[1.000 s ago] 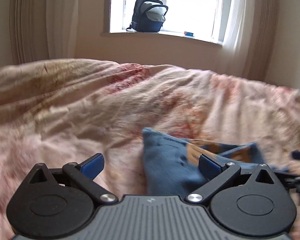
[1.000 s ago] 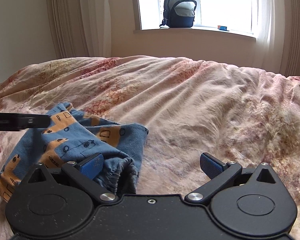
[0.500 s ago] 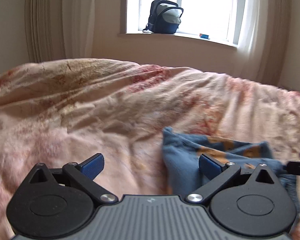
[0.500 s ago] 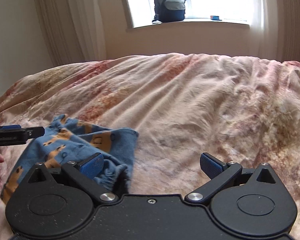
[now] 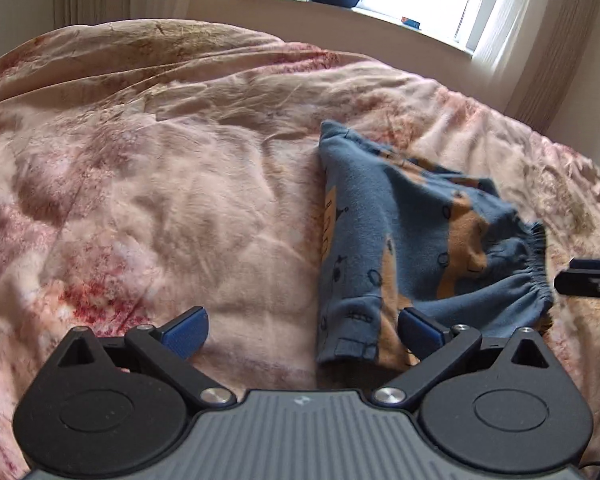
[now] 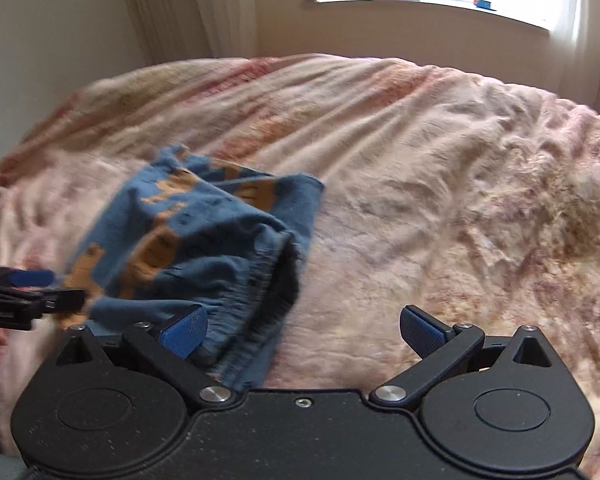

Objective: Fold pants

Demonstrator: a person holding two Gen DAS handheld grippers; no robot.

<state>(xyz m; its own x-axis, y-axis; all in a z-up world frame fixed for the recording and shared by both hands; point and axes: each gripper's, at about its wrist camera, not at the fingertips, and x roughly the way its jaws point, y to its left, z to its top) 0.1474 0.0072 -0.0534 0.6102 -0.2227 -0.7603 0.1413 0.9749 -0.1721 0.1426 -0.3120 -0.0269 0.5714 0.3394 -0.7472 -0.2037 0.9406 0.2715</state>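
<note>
the left gripper (image 5: 302, 330) has its jaws wide apart and empty above open bed (image 5: 180, 200). the folded pants (image 5: 412, 248) lie bunched just right of it, near edge hidden. the right gripper (image 6: 302, 330) also gapes, seemingly gripping nothing; blur obscures the waistband (image 6: 260, 280).
</note>
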